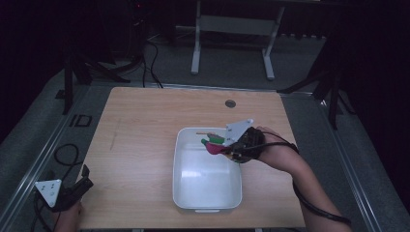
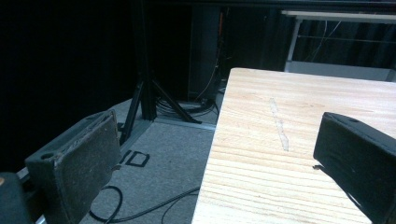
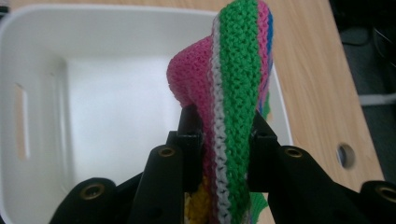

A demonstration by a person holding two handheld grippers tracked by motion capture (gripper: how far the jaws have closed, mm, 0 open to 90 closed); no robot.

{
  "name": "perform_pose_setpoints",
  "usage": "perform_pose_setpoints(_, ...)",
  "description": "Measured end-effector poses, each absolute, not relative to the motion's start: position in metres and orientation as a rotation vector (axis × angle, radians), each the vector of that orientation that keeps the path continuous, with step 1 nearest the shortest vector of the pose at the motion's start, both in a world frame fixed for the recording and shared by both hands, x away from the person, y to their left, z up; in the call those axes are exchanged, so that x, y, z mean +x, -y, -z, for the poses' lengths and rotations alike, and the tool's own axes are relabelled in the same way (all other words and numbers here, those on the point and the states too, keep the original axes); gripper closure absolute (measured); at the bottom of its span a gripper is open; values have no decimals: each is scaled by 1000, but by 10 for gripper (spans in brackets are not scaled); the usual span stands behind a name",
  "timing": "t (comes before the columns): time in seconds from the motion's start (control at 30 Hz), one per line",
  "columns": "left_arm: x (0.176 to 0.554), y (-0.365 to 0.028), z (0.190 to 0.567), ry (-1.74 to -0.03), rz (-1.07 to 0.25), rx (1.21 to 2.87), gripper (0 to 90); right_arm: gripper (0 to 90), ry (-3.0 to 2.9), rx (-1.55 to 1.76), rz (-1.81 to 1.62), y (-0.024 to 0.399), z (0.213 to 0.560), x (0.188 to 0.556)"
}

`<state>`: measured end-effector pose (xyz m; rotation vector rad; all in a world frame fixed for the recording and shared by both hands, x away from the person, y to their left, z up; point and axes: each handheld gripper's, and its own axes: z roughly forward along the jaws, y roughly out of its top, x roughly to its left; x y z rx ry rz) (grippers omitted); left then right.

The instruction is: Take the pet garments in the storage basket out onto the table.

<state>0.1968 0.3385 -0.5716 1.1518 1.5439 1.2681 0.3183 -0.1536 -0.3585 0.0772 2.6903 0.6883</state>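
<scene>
Floor marking: "ID" [image 1: 80, 120] is stencilled on the grey carpet left of the table.
Table [image 1: 140, 140]: light wood, with a round cable hole [image 1: 230, 103] near its far edge.
Bin [image 1: 186, 188]: white plastic, mid-table, slot handles in its walls.
Right gripper [image 3: 223, 135]: over the bin's far right corner, jaws clenched on a knitted cloth [image 3: 238, 84] striped pink, white, green.
Left gripper [image 1: 72, 189]: at the table's near left corner, jaws spread apart, holding nothing.

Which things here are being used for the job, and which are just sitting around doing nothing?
Being used:
- right hand-held gripper, shut on the knitted piece
- colourful knitted piece, held over the bin's far right corner
- white bin, on the table

Just sitting around:
- left hand-held gripper, open, at the table's near left edge
- round hole in the tabletop
- cables on the floor
</scene>
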Motion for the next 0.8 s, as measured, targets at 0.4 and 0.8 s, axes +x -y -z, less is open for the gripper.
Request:
perform_pose_setpoints(0.4,197,-338,571,-1547,-1268,1153,12,725,-2616,307,-651,229,351,336)
perform_pose_setpoints(0.8,197,-338,571,-1546,-1270,1159,12,725,-2584,472,-606,273,363,350)
